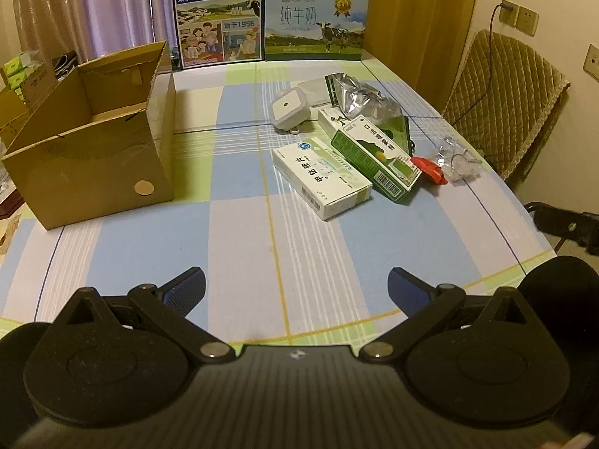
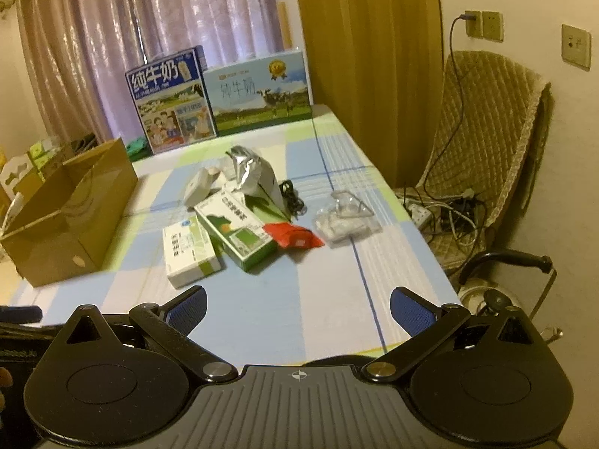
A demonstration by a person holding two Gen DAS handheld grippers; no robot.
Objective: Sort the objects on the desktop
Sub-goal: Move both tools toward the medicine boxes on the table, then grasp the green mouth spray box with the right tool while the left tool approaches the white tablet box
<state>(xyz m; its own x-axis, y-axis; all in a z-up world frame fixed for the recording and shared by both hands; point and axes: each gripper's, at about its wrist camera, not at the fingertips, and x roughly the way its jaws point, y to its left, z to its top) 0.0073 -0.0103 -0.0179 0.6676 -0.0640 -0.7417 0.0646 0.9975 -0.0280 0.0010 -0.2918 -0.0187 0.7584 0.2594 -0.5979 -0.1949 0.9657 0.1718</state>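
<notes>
cardboard box [image 1: 93, 142] stands open on table [image 1: 262, 262], nothing visible inside; medicine boxes [image 1: 322, 177] lie beside it. left gripper [image 1: 297, 284] and right gripper [image 2: 297, 305] both spread apart, holding nothing.

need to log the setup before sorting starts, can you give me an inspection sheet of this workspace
Surface: table under a checked cloth, near half bare.
Job's things: open cardboard box on the left; white medicine box, green box, silver foil bag, red packet, clear plastic bag and white square device heaped on the right.
Clutter: two milk cartons upright at the far edge.
Grippers: left gripper open, empty; right gripper open, empty.
Cables: black cord by the foil bag; power strip and tangled leads on the chair.
Surroundings: curtains, quilted chair, wall sockets.
</notes>
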